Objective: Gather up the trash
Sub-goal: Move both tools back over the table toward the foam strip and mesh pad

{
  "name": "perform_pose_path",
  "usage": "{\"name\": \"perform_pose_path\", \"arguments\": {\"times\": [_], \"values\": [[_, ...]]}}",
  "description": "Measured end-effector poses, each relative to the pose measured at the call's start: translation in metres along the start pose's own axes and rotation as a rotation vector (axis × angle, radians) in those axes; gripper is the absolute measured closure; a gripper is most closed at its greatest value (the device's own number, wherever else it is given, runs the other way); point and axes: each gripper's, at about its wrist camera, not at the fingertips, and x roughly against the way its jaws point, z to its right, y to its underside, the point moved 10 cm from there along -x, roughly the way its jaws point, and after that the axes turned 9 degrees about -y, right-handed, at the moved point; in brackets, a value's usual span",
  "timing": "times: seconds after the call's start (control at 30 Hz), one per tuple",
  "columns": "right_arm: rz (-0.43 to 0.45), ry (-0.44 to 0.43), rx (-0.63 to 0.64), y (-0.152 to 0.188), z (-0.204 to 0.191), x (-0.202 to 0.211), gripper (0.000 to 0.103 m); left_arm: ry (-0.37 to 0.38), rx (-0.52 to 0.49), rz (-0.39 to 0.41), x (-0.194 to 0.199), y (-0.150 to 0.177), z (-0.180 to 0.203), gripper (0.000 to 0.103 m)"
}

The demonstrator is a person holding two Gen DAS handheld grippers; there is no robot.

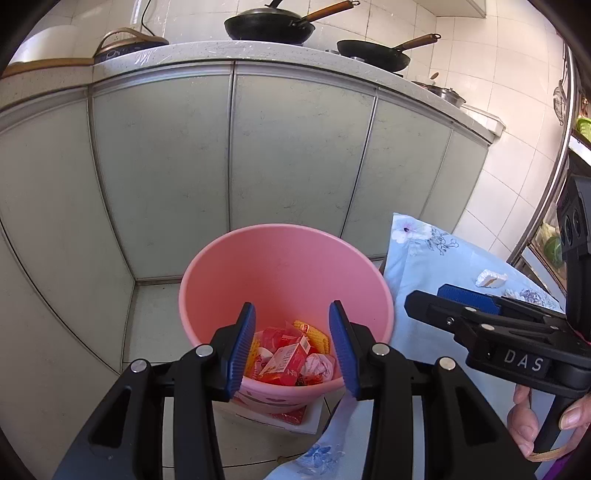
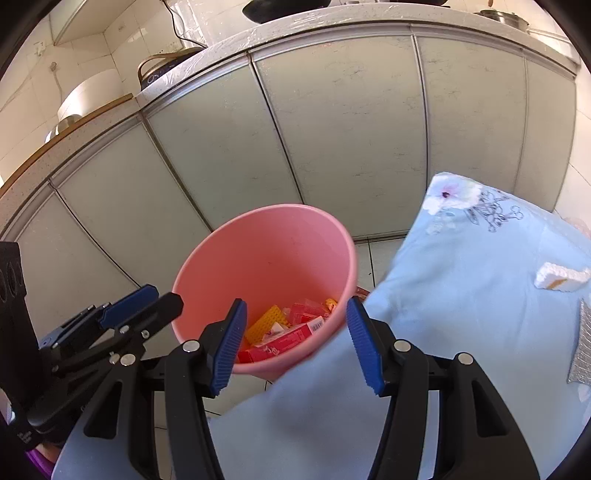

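A pink bucket (image 1: 284,273) stands on the tiled floor and holds red, yellow and white wrappers and a red carton (image 1: 286,360). My left gripper (image 1: 291,349) is open and empty just above the bucket's near rim. My right gripper (image 2: 295,341) is open and empty over the bucket (image 2: 266,258) and the edge of the blue floral cloth (image 2: 480,314). The right gripper also shows in the left wrist view (image 1: 454,299), the left one in the right wrist view (image 2: 147,299). A white foam scrap (image 2: 561,277) and a silvery wrapper (image 2: 583,347) lie on the cloth.
Pale green cabinet doors (image 1: 295,155) stand behind the bucket under a stone counter (image 1: 258,51) with two black woks (image 1: 269,26). The cloth-covered surface (image 1: 436,266) is to the right of the bucket. A flat red-and-white packet (image 1: 291,417) lies under the bucket.
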Motion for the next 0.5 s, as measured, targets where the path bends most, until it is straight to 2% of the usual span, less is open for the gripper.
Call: {"name": "perform_pose_path", "arguments": {"times": [0.5], "values": [[0.042,0.098,-0.056,0.04,0.049,0.058,0.046,0.049,-0.083,0.02,0.029,0.0,0.045,0.062]]}}
